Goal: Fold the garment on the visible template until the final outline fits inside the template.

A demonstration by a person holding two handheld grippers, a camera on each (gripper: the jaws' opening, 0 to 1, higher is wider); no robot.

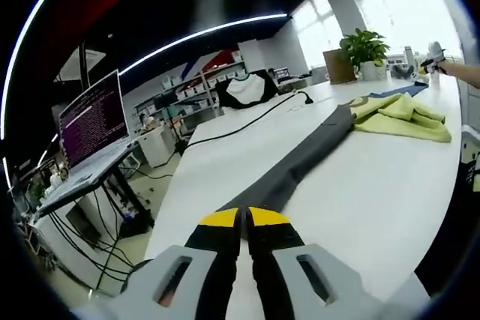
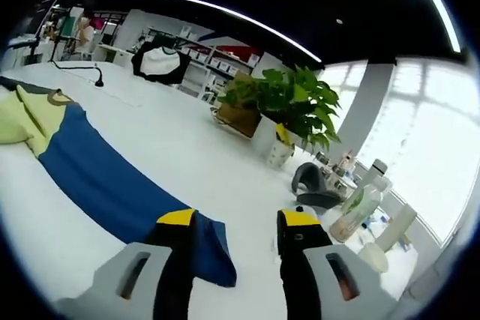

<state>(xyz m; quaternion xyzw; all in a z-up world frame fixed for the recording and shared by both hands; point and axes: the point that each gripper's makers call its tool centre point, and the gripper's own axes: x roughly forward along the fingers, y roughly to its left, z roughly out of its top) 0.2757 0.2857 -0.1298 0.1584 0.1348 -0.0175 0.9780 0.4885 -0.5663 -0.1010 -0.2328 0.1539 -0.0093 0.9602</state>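
Left gripper (image 1: 244, 219) clamped on grey sleeve (image 1: 300, 162) end near table (image 1: 225, 162) edge. Right gripper (image 2: 238, 224) jaws apart, straddling blue sleeve (image 2: 105, 177) end. Yellow-green garment body (image 1: 401, 116) bunched far between.

bare table (image 2: 187, 148), potted plant (image 2: 289, 106), bottles (image 2: 360, 204) crowding edge

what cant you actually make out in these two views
- Template: no outline is visible on the white table in either view.
- Garment middle: in the left gripper view, the yellow-green part is bunched, hiding its shape.
- Grey sleeve end: the shut left hand-held gripper covers it.
- Blue sleeve end: the open right hand-held gripper partly hides it in the right gripper view.
- Laptop text: too small to read.
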